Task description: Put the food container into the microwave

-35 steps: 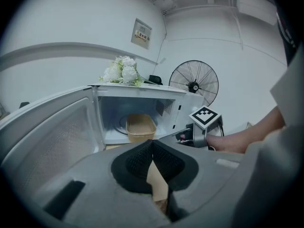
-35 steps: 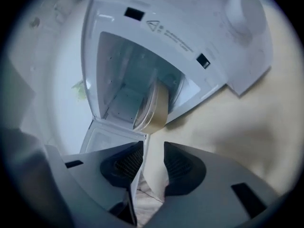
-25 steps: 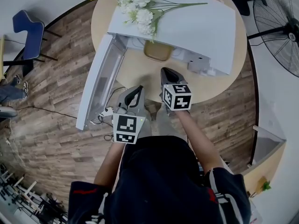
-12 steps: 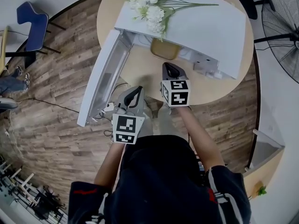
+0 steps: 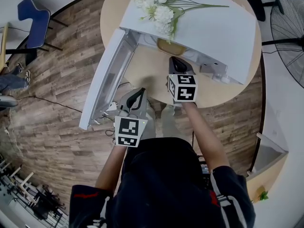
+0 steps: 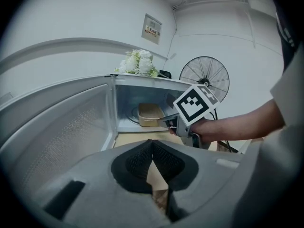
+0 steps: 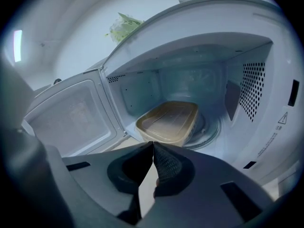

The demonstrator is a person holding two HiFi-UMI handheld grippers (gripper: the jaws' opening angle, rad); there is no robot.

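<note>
Head view showed the white microwave (image 5: 209, 27) on the round worktop (image 5: 147, 77), its door (image 5: 107, 77) swung wide to your left. White flowers (image 5: 159, 6) lay on its roof, drooping over the opening. The food container (image 7: 167, 121) sat inside on the turntable (image 7: 211, 123). Your right gripper (image 5: 177, 63) pointed into the cavity's mouth, jaws clenched on nothing. Your left gripper (image 5: 138, 96) hung back near the door's outer end, likewise clenched and empty. A fan (image 5: 289, 37) stood off to your right.
</note>
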